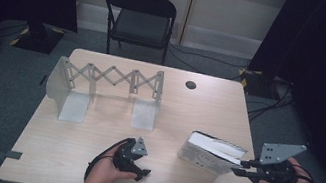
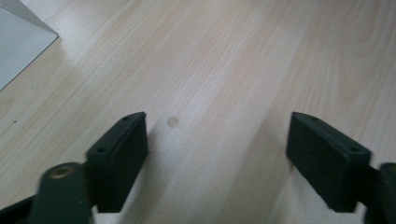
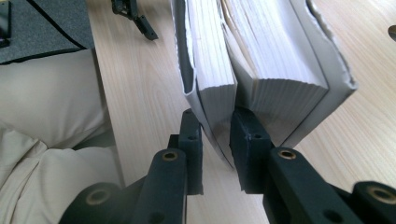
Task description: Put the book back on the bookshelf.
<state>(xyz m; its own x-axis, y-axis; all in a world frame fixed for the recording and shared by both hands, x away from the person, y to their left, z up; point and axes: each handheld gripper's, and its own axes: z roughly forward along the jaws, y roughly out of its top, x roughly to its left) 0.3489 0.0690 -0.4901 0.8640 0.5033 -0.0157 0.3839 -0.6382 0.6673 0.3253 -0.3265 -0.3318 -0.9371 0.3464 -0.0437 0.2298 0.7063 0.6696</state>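
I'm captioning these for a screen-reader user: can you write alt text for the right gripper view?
The right gripper is clamped on a section of pages and the cover at the corner of a thick white book standing on a light wooden table. The left gripper shows farther off at the top.

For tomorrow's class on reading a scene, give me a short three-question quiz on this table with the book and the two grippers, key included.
1. True or false: the left gripper holds the book.
2. What has the right gripper clamped? A) the whole book B) one cover and a wad of pages C) the expanding rack
3. Which way does the book's page edge face in the high view: up, or down against the table?

Key
1. False: its jaws stand apart over bare wood, nothing between them.
2. B: the rest of the pages sit outside the jaws.
3. Up: the book stands on one edge with white pages on top.
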